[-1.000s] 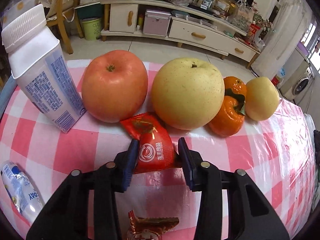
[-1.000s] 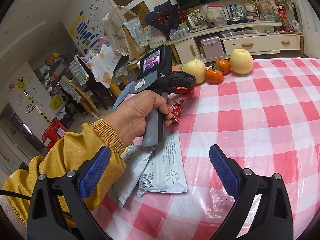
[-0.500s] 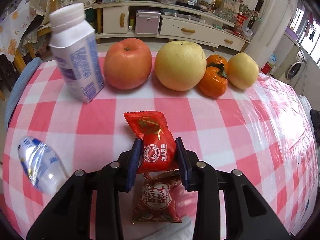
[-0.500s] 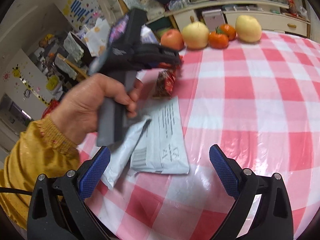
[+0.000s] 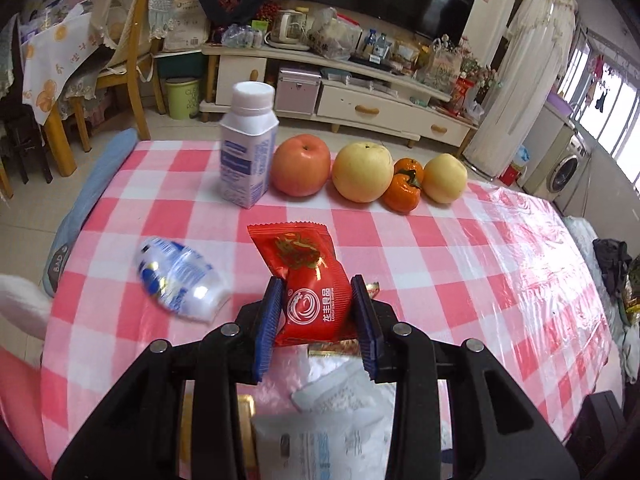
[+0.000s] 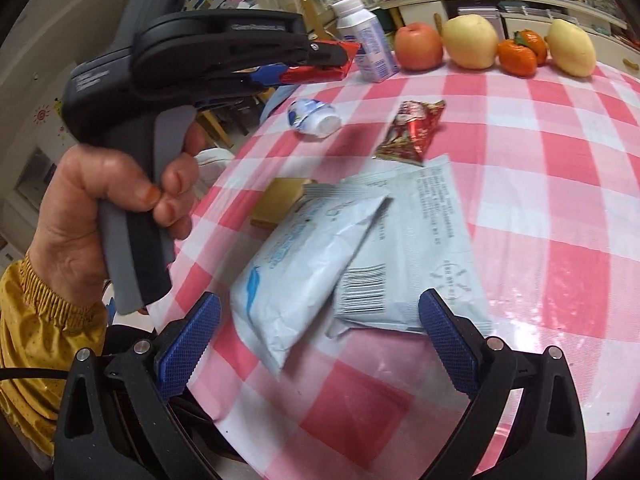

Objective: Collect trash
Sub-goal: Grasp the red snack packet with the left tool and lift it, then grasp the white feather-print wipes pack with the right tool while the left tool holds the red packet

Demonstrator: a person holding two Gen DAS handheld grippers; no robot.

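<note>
My left gripper (image 5: 316, 312) is shut on a red snack packet (image 5: 310, 284) and holds it above the table; it also shows in the right wrist view (image 6: 316, 66). My right gripper (image 6: 320, 344) is open and empty, low over two white plastic mailer bags (image 6: 352, 248). A second red and gold wrapper (image 6: 412, 132) lies flat beyond the bags. A crushed blue and white bottle (image 5: 180, 280) lies on its side at the left. A flat gold packet (image 6: 276, 200) lies by the table's left edge.
A white milk bottle (image 5: 248, 148) stands at the far edge beside a red apple (image 5: 302, 166), yellow pears (image 5: 362, 172) and oranges (image 5: 404, 192). The round table has a pink checked cloth (image 5: 480, 264). Chairs and a cabinet stand beyond.
My left gripper has closed on the red packet, lifted it and pulled back from the fruit. The right gripper has dropped lower toward the white bags.
</note>
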